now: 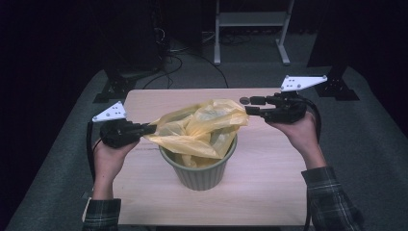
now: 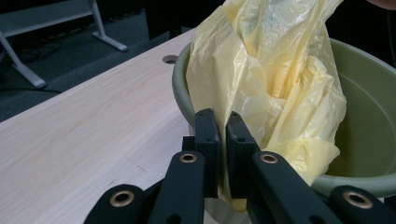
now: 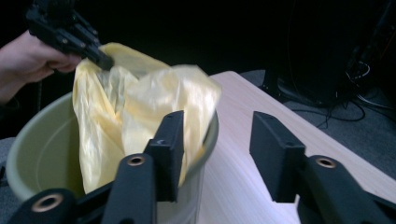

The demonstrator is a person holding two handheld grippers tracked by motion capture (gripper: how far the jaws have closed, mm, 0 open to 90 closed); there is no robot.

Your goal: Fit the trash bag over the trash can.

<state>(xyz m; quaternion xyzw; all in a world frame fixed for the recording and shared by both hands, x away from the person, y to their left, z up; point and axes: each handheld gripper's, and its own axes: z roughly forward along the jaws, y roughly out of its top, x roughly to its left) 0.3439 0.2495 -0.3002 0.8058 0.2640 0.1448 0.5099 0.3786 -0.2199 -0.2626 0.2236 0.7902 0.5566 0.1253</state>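
Observation:
A yellow plastic bag [image 1: 202, 127] sits loosely in a pale green bin [image 1: 202, 178] at the middle of the wooden table [image 1: 269, 192]. My left gripper [image 1: 149, 129] is shut on the bag's left edge, and the left gripper view has the film [image 2: 271, 70] pinched between the jaws [image 2: 223, 116] above the bin's rim [image 2: 369, 107]. My right gripper [image 1: 248, 106] hovers at the bag's right corner. In the right gripper view its jaws [image 3: 217, 126] stand open with nothing between them; the bag [image 3: 140, 102] lies just behind one jaw, and the left gripper [image 3: 105, 60] holds the far edge.
A white frame's legs [image 1: 250, 29] stand on the floor beyond the table, with cables beside them. Black stands flank the far corners at the left [image 1: 115, 86] and at the right [image 1: 337, 82]. A small hole [image 2: 170, 59] marks the tabletop near the bin.

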